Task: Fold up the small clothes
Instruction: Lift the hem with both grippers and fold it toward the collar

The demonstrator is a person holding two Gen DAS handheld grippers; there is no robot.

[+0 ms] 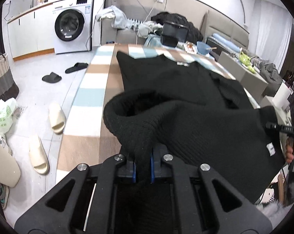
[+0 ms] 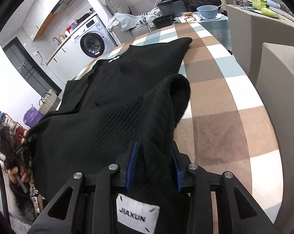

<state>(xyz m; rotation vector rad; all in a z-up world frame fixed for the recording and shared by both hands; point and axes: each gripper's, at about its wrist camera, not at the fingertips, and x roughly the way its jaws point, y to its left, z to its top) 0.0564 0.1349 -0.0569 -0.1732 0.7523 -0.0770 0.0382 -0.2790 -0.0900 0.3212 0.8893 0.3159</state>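
I see one checked surface (image 1: 92, 97) in brown, white and pale blue, and one black knit garment (image 1: 176, 81) spread across it, its far edge lying flat and its near hem lifted toward me. My left gripper (image 1: 142, 167) has its blue-padded fingers (image 1: 134, 170) pinched on a bunched fold of that hem at one near corner. My right gripper (image 2: 153, 167) grips the other near corner, its fingers (image 2: 132, 161) clamped around thick folded fabric, with one white label (image 2: 137, 214) reading JIAXUN hanging just below them. On the floor beside the surface I count one washing machine (image 1: 72, 31), then four slippers: two cream slippers (image 1: 57, 120) near each other and two black slippers (image 1: 51, 77) farther off. At the surface's far end stands one blue bowl (image 2: 207, 11).
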